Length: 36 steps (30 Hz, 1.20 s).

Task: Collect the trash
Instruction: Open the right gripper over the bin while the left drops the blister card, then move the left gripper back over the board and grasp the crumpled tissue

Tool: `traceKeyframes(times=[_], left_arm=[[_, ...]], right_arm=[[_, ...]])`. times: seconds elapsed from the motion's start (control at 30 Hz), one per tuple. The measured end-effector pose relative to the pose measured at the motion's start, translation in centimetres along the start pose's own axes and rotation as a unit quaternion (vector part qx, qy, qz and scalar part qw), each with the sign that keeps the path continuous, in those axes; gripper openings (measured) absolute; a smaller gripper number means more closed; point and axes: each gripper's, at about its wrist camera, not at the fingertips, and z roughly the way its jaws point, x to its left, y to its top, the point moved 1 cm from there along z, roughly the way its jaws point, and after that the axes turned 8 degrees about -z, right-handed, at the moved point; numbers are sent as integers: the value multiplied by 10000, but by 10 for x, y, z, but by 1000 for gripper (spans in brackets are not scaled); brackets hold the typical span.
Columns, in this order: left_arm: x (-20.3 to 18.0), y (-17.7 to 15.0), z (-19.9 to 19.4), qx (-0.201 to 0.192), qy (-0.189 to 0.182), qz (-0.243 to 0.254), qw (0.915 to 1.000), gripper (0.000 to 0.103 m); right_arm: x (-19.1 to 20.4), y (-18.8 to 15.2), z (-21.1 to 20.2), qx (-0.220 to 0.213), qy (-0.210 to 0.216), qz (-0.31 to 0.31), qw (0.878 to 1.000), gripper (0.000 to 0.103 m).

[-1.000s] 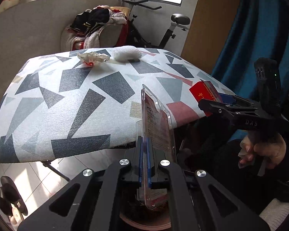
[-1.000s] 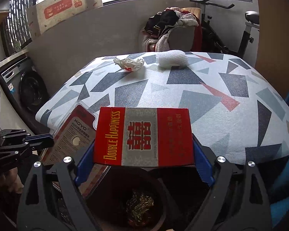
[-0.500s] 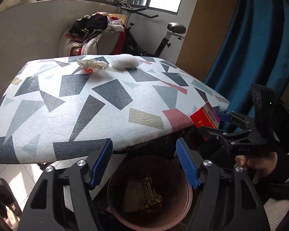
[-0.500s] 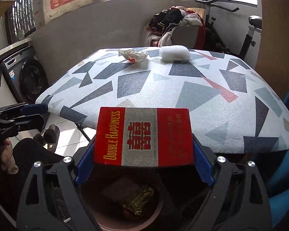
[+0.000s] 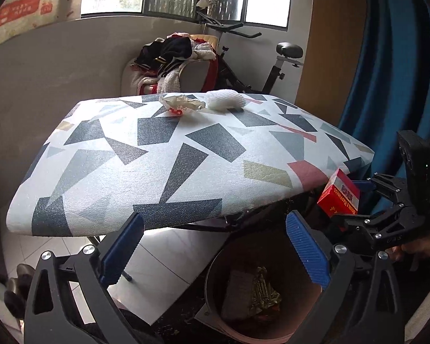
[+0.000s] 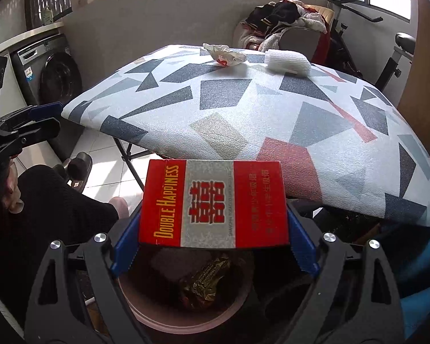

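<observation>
My right gripper (image 6: 215, 246) is shut on a red Double Happiness cigarette box (image 6: 213, 203) and holds it above the round bin (image 6: 146, 312). The box also shows in the left wrist view (image 5: 339, 197), held at the right. My left gripper (image 5: 215, 246) is open and empty, above the bin (image 5: 212, 298), which holds a flat package and a gold wrapper (image 5: 262, 293). A crumpled wrapper (image 5: 182, 103) and a white foam net (image 5: 225, 101) lie at the far edge of the patterned table (image 5: 157, 172).
A chair piled with clothes (image 5: 172, 66) and an exercise bike (image 5: 272, 66) stand behind the table. A blue curtain (image 5: 387, 71) hangs at the right. A washing machine (image 6: 51, 83) stands at the left. The person's leg (image 6: 43, 215) is near the bin.
My left gripper opened and the clear plastic package it held dropped into the bin. It then lifted and swung left. The right gripper still holds the red box over the bin.
</observation>
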Motion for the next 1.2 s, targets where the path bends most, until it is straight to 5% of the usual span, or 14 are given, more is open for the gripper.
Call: traceKeyframes(times=[0.43, 0.53, 1.2], left_arm=[[-2, -4, 9, 119, 145, 44, 9998, 97], [2, -4, 11, 152, 157, -69, 9997, 97], [3, -6, 18, 293, 205, -81, 9993, 97]], right_arm=[[8, -3, 8, 219, -1, -165, 9996, 88], [8, -2, 8, 220, -3, -165, 9996, 97], [-6, -5, 12, 315, -236, 159, 9991, 97]])
